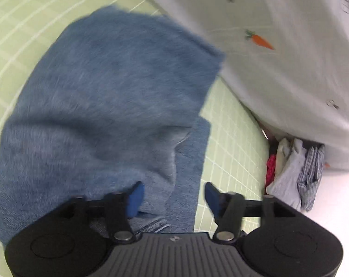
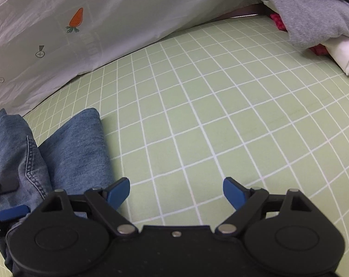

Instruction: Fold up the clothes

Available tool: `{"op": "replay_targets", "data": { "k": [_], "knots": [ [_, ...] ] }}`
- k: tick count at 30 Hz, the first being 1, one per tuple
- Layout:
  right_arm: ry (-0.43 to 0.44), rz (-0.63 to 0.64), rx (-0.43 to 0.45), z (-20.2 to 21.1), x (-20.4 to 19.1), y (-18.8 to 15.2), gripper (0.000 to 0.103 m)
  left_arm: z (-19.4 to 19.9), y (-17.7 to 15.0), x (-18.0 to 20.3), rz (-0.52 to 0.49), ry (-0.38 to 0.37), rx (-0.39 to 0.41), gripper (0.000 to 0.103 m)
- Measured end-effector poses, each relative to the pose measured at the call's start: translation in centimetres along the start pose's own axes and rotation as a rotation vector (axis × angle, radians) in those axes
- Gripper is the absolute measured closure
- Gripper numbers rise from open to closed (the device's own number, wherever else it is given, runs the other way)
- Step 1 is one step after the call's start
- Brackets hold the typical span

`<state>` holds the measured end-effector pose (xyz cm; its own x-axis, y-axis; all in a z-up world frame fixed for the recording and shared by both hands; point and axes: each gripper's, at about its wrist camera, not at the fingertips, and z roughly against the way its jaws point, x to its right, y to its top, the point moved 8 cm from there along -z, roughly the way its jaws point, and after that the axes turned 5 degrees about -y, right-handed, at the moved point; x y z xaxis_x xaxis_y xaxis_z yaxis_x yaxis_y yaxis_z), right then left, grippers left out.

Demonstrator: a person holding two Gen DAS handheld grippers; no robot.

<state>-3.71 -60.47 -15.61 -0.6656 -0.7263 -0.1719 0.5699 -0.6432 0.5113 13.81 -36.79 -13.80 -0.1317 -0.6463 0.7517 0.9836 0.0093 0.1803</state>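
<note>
Folding looks partly done: jeans (image 1: 100, 106) lie doubled over on green grid sheet (image 2: 209, 120), left gripper (image 1: 172, 196) spread just above them, right gripper (image 2: 176, 192) spread empty to their right, unfolded clothes pile (image 2: 313, 16) waiting far right.

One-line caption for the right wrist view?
Open right tool above green gridded sheet, folded blue denim jeans at left.

The jeans (image 2: 59, 147) lie on the sheet (image 2: 220, 127), a quilt (image 2: 105, 23) behind them, clothes pile (image 2: 313, 16) far right.
</note>
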Motion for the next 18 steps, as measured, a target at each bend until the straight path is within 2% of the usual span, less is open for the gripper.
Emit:
{"op": "replay_targets", "data": {
  "k": [1,6,8,11,15,17,18],
  "knots": [
    [0.007,0.01,-0.002,-0.1,-0.6,-0.1,0.015,0.6,0.2,0.5,-0.036,0.003,0.016,0.026],
    [0.07,0.079,-0.001,0.5,-4.4,-0.4,0.014,3.7,1.7,0.9,-0.183,0.122,0.111,0.02],
    [0.102,0.114,0.012,1.0,-6.3,-0.3,0.013,4.9,2.5,-0.2,-0.196,0.184,0.139,0.019],
    [0.138,0.178,0.023,1.5,-9.1,-0.1,0.011,6.1,3.0,-3.1,-0.192,0.322,0.153,0.018],
    [0.187,0.259,0.01,1.3,-12.6,-0.3,0.008,6.4,2.4,-6.5,-0.135,0.389,0.098,0.018],
    [0.213,0.29,-0.012,0.9,-14.2,-0.6,0.008,6.6,2.2,-8.2,-0.106,0.422,0.07,0.013],
    [0.227,0.299,-0.03,0.5,-14.9,-0.8,0.008,6.5,2.0,-8.5,-0.089,0.41,0.063,0.012]
  ]
}}
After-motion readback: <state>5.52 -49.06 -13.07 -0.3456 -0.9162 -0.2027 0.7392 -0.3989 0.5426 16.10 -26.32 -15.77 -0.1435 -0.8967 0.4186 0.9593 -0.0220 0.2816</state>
